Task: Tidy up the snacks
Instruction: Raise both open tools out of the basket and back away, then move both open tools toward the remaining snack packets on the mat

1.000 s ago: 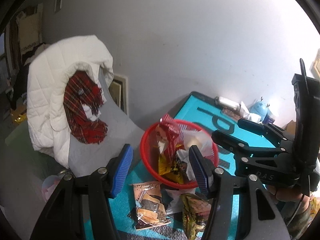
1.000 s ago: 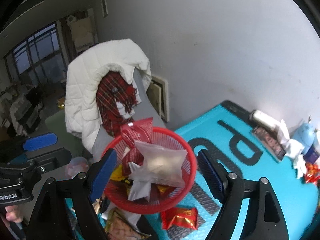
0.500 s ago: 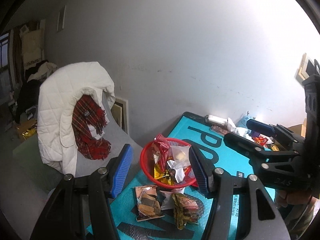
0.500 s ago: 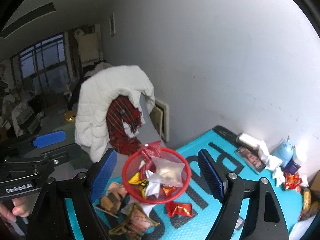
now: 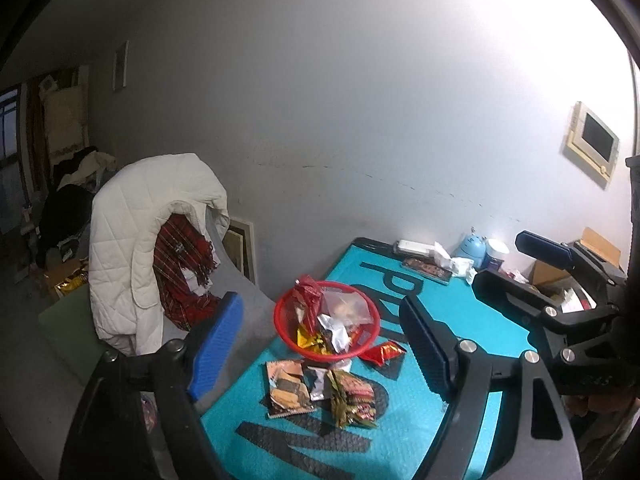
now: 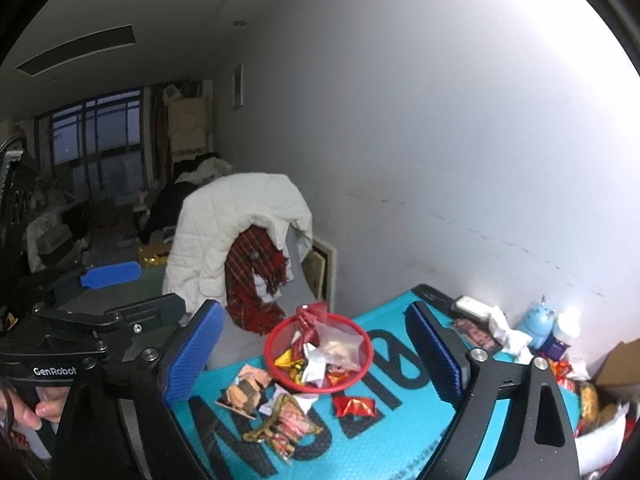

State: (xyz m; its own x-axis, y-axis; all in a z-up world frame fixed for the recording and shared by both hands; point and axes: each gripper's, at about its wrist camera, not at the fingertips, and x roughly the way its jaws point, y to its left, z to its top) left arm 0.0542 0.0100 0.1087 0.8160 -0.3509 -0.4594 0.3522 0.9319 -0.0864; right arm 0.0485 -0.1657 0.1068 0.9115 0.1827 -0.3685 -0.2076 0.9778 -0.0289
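Note:
A red mesh basket (image 5: 285, 338) (image 6: 276, 374) full of snack packets stands on the teal mat (image 5: 472, 332) (image 6: 416, 432) near its left edge. Loose packets lie in front of it: a brown one (image 5: 287, 386) (image 6: 242, 390), a green-red one (image 5: 352, 398) (image 6: 286, 426) and a small red one (image 5: 382, 353) (image 6: 355, 406). My left gripper (image 5: 320, 354) is open and empty, held high above and in front of the basket. My right gripper (image 6: 316, 356) is open and empty, also high above it. Each gripper shows at the edge of the other's view.
A grey chair (image 5: 236, 280) (image 6: 298, 280) draped with a white quilted jacket (image 5: 132, 248) and a red plaid scarf (image 5: 180, 276) stands left of the table. Clutter lines the wall end: a blue figure (image 5: 472, 246), a jar (image 5: 496, 254), tissues, a cardboard box (image 5: 552, 272).
Both grippers have pulled back and up from the basket, which now looks smaller and farther. Both stay open and empty. The snacks have not moved.

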